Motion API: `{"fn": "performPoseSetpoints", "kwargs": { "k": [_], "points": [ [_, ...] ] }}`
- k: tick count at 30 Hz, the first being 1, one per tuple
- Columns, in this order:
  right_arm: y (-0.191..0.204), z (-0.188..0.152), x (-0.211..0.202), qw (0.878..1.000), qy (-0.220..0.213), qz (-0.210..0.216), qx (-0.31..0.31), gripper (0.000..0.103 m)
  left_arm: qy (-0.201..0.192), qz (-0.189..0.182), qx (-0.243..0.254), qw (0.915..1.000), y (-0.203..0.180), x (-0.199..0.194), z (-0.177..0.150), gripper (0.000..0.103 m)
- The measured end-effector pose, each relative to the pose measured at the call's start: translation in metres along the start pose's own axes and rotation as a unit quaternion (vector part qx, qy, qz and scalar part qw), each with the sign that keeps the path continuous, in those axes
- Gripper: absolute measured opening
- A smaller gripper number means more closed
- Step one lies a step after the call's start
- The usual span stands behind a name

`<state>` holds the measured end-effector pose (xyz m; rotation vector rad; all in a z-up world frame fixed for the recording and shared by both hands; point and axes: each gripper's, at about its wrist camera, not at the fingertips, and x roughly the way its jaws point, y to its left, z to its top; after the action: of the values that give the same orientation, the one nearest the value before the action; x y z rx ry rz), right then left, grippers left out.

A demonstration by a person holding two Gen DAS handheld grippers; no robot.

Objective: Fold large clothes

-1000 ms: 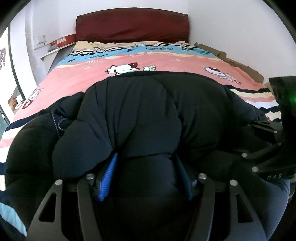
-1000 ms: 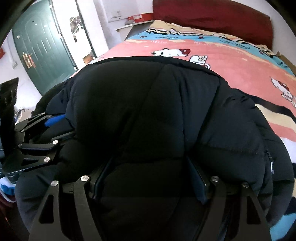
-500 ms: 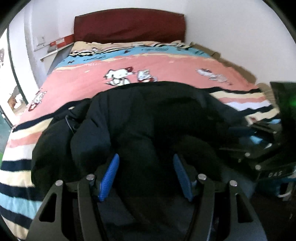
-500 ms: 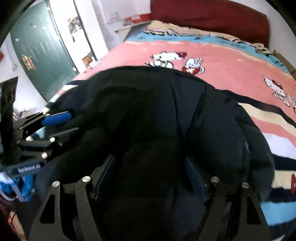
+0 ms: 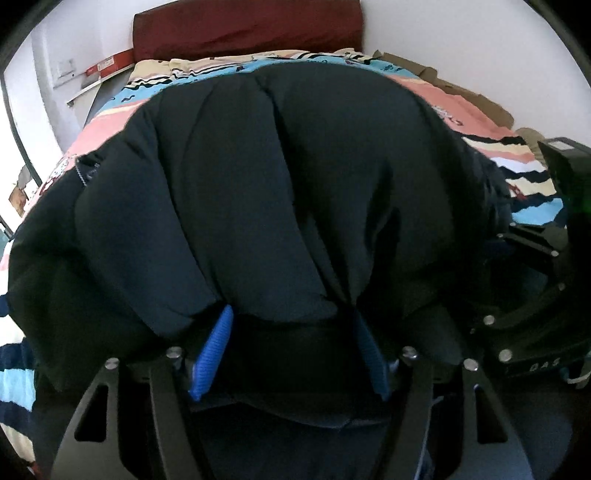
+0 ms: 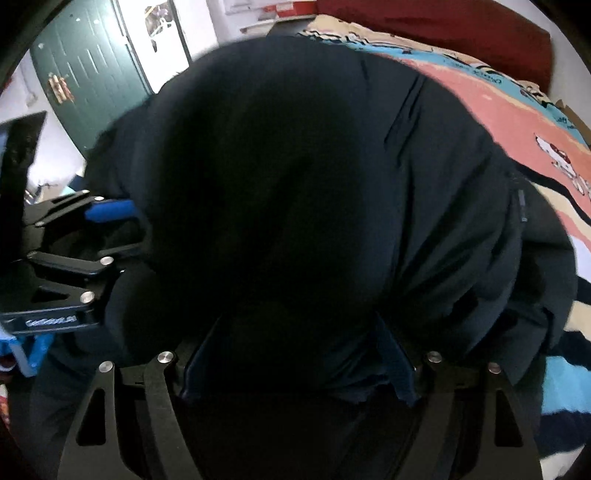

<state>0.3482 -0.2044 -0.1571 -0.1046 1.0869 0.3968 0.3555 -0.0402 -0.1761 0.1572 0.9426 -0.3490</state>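
You are working over a bed [image 5: 491, 122] that is wearing a pink, blue and cream striped cartoon-print cover, with a dark red headboard [image 5: 247, 26] standing at the far end against the white wall. A green door [image 6: 92, 70] is showing at the left of the right wrist view.

The black puffer jacket [image 5: 295, 177] is filling most of both views. It is bulging up in quilted panels directly ahead of both tools and hiding much of the bed cover behind it. Its near edge is draping down between the fingers of each tool, and the bulk is mounding above and beyond them.

Your left gripper [image 5: 295, 354] is gripping a thick fold of the jacket's edge, its blue fingers [image 5: 214, 354] pressing into the padding from either side with the fabric bunched between them. Your right gripper [image 6: 299, 362] is doing the same just beside it: its fingers [image 6: 397, 369] are standing at a similar spread with jacket padding packed between them. Each tool is showing at the edge of the other's view, close alongside and half buried in the jacket.
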Motion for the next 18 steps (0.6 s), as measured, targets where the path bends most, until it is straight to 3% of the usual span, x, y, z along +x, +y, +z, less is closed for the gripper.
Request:
{"fn": "performPoseSetpoints", "kwargs": {
  "k": [4,8,13,18],
  "points": [
    [0.001,0.0,0.009,1.0,0.008,-0.014,-0.006,0.078,0.002,0.006,0.001,1.0,-0.003,0.002,-0.001,0.065],
    [0.008,-0.001,-0.003,0.999,0.009,-0.035,-0.013,0.078,-0.003,0.015,0.0,0.9999,-0.01,-0.022,0.0,0.065],
    [0.013,-0.014,-0.055,1.0,-0.006,-0.024,0.012,0.083,-0.022,0.015,-0.003,0.9997,-0.011,-0.08,-0.015,0.065],
    [0.01,-0.057,-0.122,0.998,-0.039,-0.035,0.03,0.089,-0.02,0.036,-0.002,0.9991,0.001,-0.13,-0.044,0.065]
  ]
}}
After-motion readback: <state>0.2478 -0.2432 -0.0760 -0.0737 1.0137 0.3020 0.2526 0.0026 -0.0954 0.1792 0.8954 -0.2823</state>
